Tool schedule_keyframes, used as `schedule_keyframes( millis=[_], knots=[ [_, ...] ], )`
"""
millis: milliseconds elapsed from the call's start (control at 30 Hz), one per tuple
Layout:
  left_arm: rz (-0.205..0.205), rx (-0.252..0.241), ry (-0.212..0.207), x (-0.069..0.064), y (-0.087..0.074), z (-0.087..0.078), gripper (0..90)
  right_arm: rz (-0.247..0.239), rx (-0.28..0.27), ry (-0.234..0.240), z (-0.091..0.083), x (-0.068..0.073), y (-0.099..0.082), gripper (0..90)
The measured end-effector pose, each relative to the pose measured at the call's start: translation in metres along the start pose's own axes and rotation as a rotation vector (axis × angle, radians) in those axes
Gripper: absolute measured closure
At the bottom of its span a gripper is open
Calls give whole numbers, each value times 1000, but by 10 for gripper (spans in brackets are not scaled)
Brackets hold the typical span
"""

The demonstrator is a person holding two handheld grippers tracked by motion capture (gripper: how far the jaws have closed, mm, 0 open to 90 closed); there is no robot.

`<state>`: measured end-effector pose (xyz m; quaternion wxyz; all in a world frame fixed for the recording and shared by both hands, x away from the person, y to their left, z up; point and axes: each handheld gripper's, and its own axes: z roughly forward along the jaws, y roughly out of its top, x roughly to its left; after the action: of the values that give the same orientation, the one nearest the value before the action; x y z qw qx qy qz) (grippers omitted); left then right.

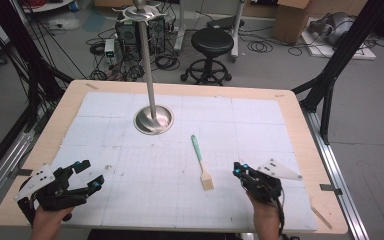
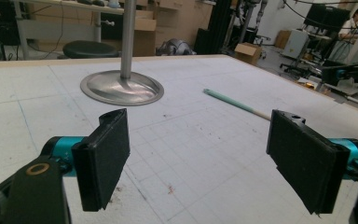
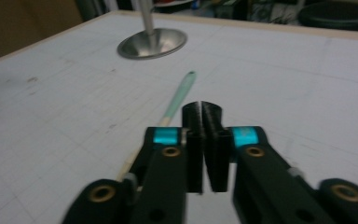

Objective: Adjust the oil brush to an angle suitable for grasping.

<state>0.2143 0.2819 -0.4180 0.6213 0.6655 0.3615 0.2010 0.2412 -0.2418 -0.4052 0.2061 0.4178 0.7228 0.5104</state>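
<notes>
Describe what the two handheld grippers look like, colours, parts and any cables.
Both the left gripper and the right gripper are black frames with turquoise sleeves behind flat black rectangular pads and brass-coloured rivets. Each carries a pale grey three-cornered plate on top. A black cable trails along the right wrist.

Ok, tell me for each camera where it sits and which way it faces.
High view: above the person's side, facing forward and down on the table; both forearms enter from below with the left gripper and right gripper.
Left gripper view: rides on the left gripper, looking low across the table between its wide-open jaws.
Right gripper view: rides on the right gripper, jaws shut, looking along the brush.
Shared: all three show the brush and the metal stand base.
</notes>
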Motion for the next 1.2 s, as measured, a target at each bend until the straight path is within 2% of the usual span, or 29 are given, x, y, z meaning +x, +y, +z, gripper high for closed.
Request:
schedule_keyframes(
  millis=[100, 233, 300, 367, 467, 533, 633, 833, 1067, 1200],
  knots=[
    [7, 5, -6, -1, 0, 0, 219, -32, 54, 52, 29, 10, 6, 898],
    [2, 2, -7, -2, -1, -2, 223, -70, 155, 98, 68, 27, 8, 898],
    [-3, 2, -6, 0, -1, -2, 223, -106, 208, 119, 85, 37, 6, 898],
    [-4, 6, -6, 1, -1, -2, 223, -148, 274, 126, 99, 46, 3, 898],
    [-3, 9, -10, 1, -1, -2, 224, -168, 345, 111, 109, 47, -1, 897],
    [-4, 9, -12, 0, -1, -1, 224, -153, 365, 116, 110, 45, -2, 897],
    [-5, 10, -13, 0, -1, -1, 225, -186, 395, 98, 104, 43, 0, 898],
    [-7, 12, -11, 0, -1, -2, 225, -167, 406, 99, 89, 34, -4, 898],
    [-8, 15, -12, 0, -1, -1, 228, -187, 434, 126, 64, 24, -11, 898],
    [-6, 20, -13, -1, -1, 0, 229, -196, 440, 124, 50, 18, -16, 898]
  ],
)
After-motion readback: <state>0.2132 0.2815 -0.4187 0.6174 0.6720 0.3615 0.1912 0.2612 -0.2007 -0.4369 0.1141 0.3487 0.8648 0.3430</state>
